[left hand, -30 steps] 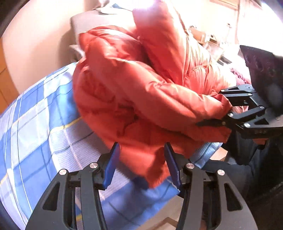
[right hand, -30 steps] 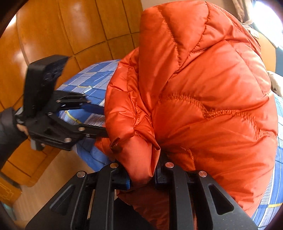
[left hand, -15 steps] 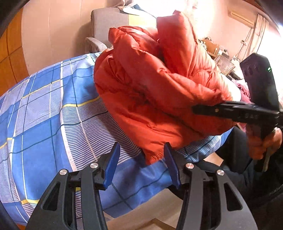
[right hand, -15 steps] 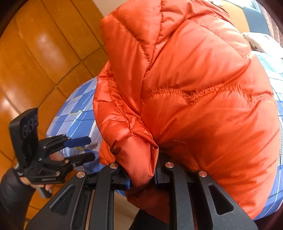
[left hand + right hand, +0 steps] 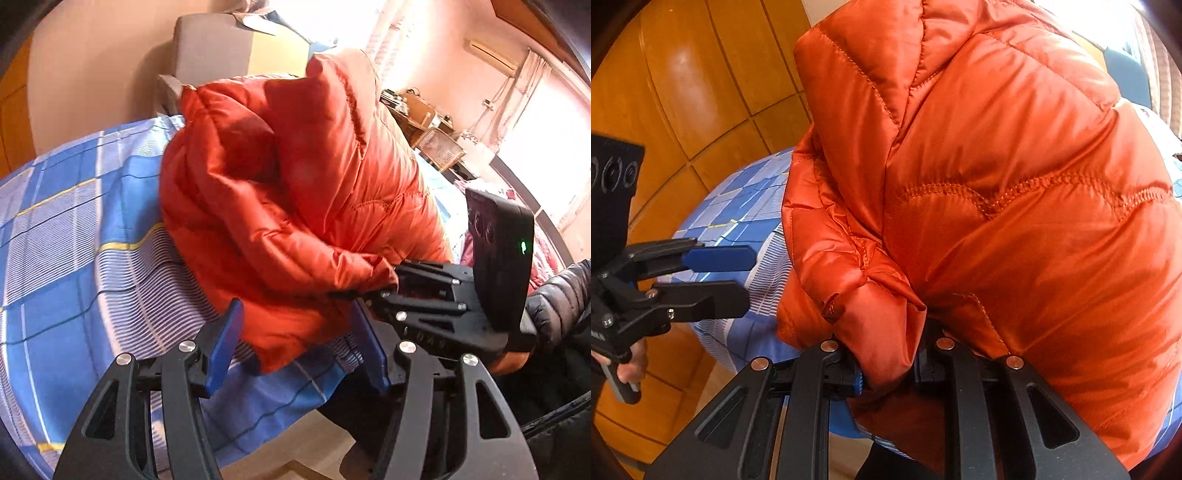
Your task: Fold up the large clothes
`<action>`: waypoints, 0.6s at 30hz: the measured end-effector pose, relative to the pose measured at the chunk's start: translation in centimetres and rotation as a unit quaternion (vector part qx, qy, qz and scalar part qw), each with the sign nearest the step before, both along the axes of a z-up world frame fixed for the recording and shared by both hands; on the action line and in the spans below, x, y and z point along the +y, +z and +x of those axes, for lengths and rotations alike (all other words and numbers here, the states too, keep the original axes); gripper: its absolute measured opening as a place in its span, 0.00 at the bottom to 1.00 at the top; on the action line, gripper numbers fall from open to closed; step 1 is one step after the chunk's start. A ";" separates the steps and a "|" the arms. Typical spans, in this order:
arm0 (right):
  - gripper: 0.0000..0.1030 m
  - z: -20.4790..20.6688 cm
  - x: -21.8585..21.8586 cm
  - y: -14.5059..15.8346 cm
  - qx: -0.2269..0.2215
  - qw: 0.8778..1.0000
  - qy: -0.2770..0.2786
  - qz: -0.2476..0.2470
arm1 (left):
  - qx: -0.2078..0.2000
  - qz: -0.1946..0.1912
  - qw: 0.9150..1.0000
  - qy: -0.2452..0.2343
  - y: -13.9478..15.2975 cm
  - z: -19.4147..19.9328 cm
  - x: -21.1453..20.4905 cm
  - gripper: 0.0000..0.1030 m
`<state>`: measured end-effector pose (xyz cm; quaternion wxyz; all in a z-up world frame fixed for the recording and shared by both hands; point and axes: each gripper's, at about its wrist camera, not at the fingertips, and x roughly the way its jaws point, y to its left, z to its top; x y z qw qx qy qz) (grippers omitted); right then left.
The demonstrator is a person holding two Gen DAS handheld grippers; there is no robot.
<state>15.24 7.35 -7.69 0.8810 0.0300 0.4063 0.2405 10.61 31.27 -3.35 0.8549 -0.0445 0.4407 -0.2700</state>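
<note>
The right tool (image 5: pixel 886 373) is gripping a bunched cuff or edge of the orange puffer jacket (image 5: pixel 1015 206), its 2 fingers closed tight on the fabric, and is holding that part up so the padded bulk is standing ahead of and above it. The jacket is heaping on the bed (image 5: pixel 74 258) with its blue checked sheet, its lower hem lying just ahead of the left tool (image 5: pixel 295 343). That left tool is standing wide open and empty, its blue pads (image 5: pixel 225 339) flanking the hem without pinching it. This is looking like an early gathering step of the fold; the next move is probably calling for the left tool to close on the hem.
</note>
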 end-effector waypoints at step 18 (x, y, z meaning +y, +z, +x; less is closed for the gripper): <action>0.21 -3.5 2.3 -1.3 -0.054 0.998 -0.011 -0.036 | -0.006 0.042 0.995 -0.085 0.2 5.1 -4.3 0.58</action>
